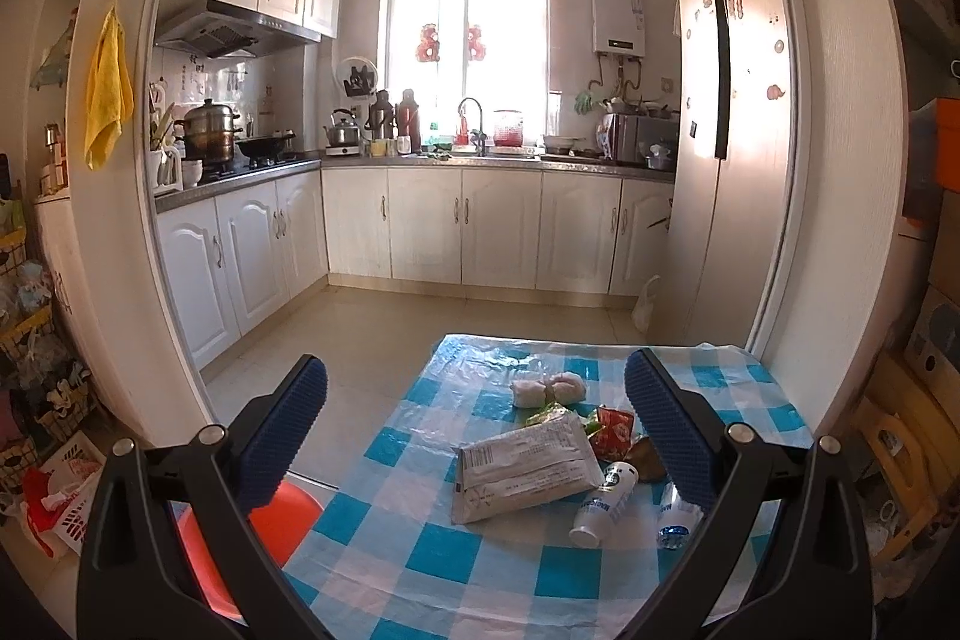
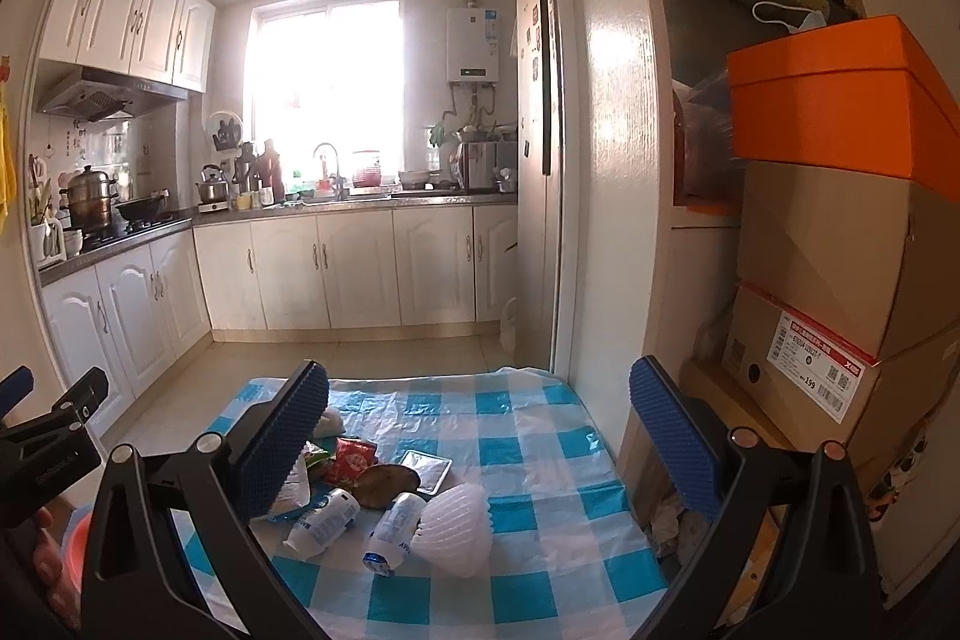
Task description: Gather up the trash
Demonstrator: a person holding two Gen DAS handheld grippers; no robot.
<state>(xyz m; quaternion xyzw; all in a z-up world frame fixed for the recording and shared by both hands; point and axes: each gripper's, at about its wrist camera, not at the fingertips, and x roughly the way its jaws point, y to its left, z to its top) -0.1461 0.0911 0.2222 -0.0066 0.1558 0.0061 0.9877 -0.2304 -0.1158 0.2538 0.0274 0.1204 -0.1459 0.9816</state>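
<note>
A: On blue-and-white checked plastic-covered table: two small white plastic bottles, white foam fruit net, flat grey printed packet, red wrapper.

B: Left gripper, right gripper: jaws spread, empty, above pile. Risk: bottles rolling off if nudged.

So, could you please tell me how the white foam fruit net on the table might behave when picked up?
The white foam net looks like soft open mesh, so it will probably squash between the pads and weigh almost nothing. It lies against a small bottle resting on its side, which may roll on the glossy checked tablecloth if nudged.
</note>
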